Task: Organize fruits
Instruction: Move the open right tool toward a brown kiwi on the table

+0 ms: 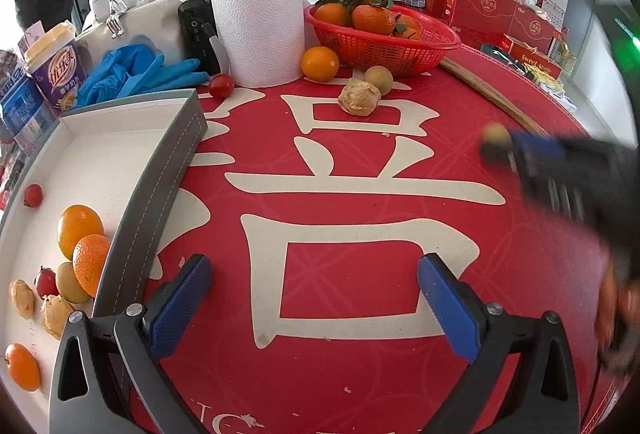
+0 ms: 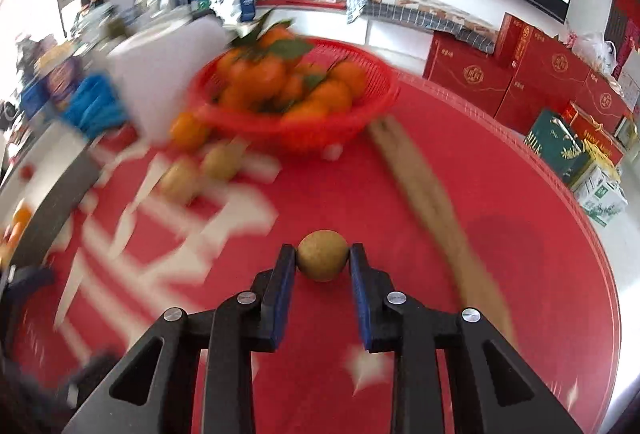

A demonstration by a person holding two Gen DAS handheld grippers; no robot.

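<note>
My right gripper [image 2: 322,254] is shut on a small round tan fruit [image 2: 322,255], both blue pads pressing its sides above the red mat. The left wrist view shows the same gripper [image 1: 494,146] blurred at the right with that fruit [image 1: 496,133] at its tip. My left gripper [image 1: 314,282] stands open and empty over the mat, beside a white tray [image 1: 120,138] with grey walls. In the tray lie several oranges [image 1: 79,230], small tan fruits and cherry tomatoes. Loose on the mat are an orange [image 1: 320,63], a tan fruit [image 1: 378,79], a wrinkled tan fruit [image 1: 359,97] and a cherry tomato [image 1: 221,85].
A red mesh basket [image 1: 400,46] of leafy oranges stands at the back, with a paper towel roll [image 1: 258,30] to its left. Blue gloves [image 1: 140,72], a cup and bottles crowd the back left. A wooden stick [image 1: 488,94] lies right of the basket; red gift boxes [image 1: 484,10] line the far right.
</note>
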